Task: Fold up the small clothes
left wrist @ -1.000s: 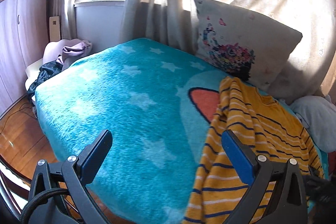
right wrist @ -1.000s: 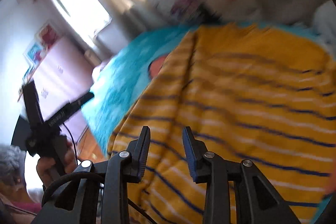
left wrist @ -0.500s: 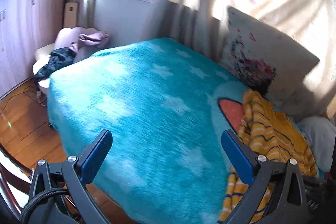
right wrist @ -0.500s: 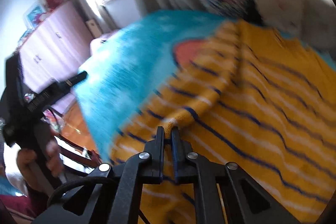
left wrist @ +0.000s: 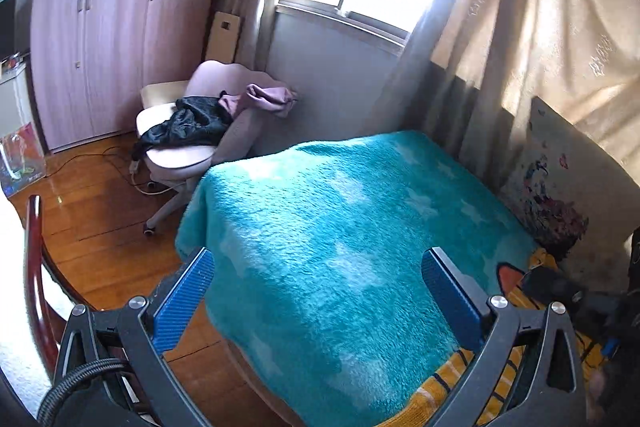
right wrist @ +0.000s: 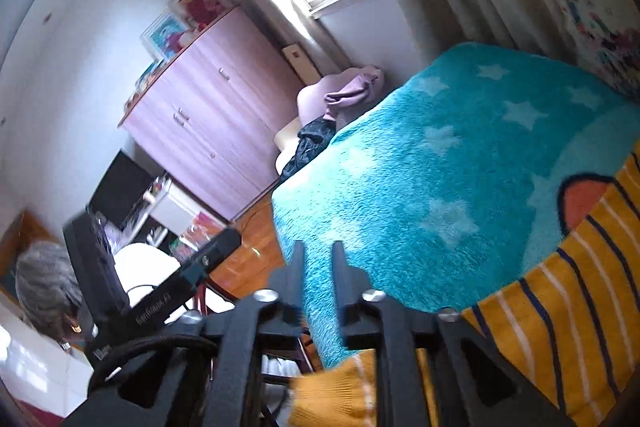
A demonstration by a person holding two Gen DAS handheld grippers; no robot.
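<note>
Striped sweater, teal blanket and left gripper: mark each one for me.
striped sweater (right wrist: pixel 568 291), right wrist view, on the yellow knit body.
teal blanket (left wrist: pixel 340 227), left wrist view, on its fuzzy middle.
left gripper (left wrist: pixel 318 301), left wrist view, midway between its blue-padded fingertips.

Striped yellow shirt (right wrist: pixel 568 299) on teal blanket (right wrist: pixel 440 163).

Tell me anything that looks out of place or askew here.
The striped shirt lies askew, one part hanging over the turquoise blanket's near edge. Beyond the bed, dark clothes are heaped on the chair.
</note>
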